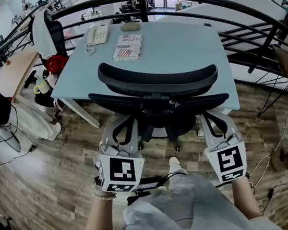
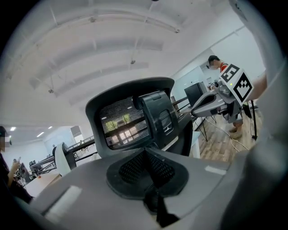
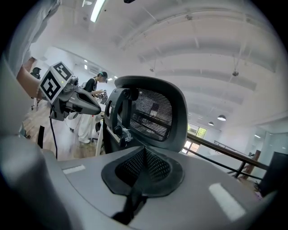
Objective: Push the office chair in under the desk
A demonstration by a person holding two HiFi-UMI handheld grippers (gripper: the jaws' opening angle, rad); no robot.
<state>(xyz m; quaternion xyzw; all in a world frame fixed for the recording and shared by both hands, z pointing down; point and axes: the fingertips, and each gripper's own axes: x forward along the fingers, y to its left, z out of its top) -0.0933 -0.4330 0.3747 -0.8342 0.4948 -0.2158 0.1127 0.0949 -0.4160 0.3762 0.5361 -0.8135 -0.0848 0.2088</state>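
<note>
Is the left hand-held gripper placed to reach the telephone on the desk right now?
Probably not: the office chair stands between the left hand-held gripper and the desk, and the telephone lies near its far edge.

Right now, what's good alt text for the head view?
A black office chair faces a pale blue desk, its back toward the camera. The left gripper and right gripper, both shut, point at that back, one on each side.
</note>
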